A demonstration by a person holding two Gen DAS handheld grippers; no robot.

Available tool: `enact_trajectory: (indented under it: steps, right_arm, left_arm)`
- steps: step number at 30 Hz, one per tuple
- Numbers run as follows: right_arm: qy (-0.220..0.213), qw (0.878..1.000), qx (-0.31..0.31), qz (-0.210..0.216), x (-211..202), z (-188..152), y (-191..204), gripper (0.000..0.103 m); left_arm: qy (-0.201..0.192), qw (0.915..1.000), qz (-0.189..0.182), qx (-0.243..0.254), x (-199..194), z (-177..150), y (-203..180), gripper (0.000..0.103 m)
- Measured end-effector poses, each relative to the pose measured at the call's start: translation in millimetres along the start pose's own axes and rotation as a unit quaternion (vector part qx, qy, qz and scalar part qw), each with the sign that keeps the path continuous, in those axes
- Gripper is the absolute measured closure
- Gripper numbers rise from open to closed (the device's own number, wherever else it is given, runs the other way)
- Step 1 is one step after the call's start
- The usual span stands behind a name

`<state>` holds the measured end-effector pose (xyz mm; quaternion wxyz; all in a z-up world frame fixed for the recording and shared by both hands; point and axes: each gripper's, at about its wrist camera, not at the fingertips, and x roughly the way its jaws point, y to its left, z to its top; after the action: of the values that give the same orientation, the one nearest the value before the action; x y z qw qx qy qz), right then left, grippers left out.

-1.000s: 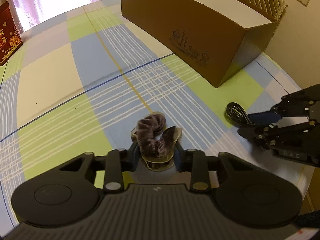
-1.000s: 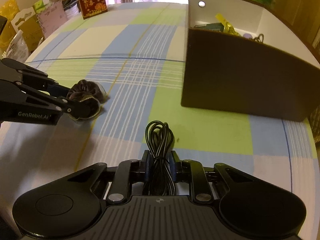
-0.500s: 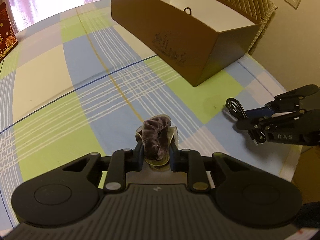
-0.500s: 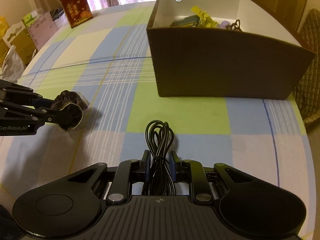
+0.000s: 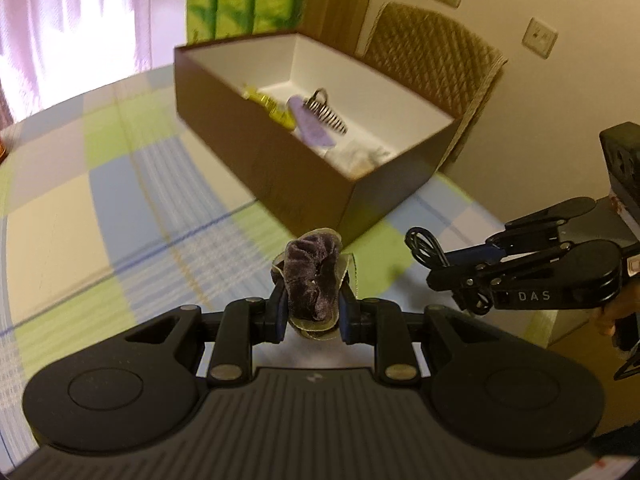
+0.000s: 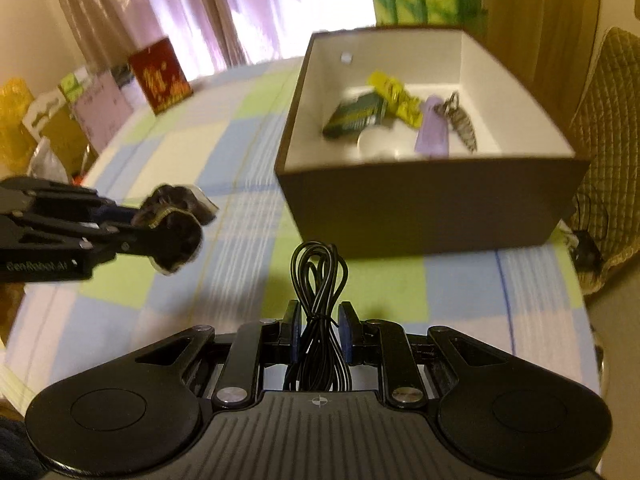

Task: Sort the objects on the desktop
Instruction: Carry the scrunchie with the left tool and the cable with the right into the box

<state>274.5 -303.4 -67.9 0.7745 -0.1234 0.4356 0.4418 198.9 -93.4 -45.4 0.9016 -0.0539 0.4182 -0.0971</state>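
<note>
Step in hand, as judged: carry to the box [image 5: 280, 168]. The scrunchie [image 5: 314, 286] is clamped in the left tongs [image 5: 313, 312], clear of the bench [image 5: 120, 208]. The coiled black cable [image 6: 320, 280] is pinched in the right tongs [image 6: 320, 334], also aloft. Both tongs are pitched downward, short of the box's near wall. Next move, as judged: each load is to be brought over the rim, above the items inside, then released.

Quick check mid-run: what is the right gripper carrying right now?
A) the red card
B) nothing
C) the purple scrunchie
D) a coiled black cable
D: in the right wrist view the right gripper has its jaws shut on the coiled black cable; the scrunchie sits in the left gripper.
</note>
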Motion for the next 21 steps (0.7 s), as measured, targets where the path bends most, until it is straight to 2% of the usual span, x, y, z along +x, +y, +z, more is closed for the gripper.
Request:
enact_trajectory:
  steps: [12, 17, 21]
  right_arm:
    - [-0.075, 0.997, 0.008, 0.012, -33, 59, -29, 0.087]
    - [-0.092, 0.996, -0.009, -0.003, -29, 95, -47, 0.087]
    - [-0.085, 0.996, -0.009, -0.015, -12, 125, -67, 0.087]
  left_arm:
    - [-0.048, 0.9985, -0.026, 0.011, 5, 60, -6, 0.083]
    - [-0.066, 0.9971, -0.025, 0.030, 16, 93, -8, 0.083]
    - [-0.068, 0.9967, -0.024, 0.038, 35, 123, -9, 0.083]
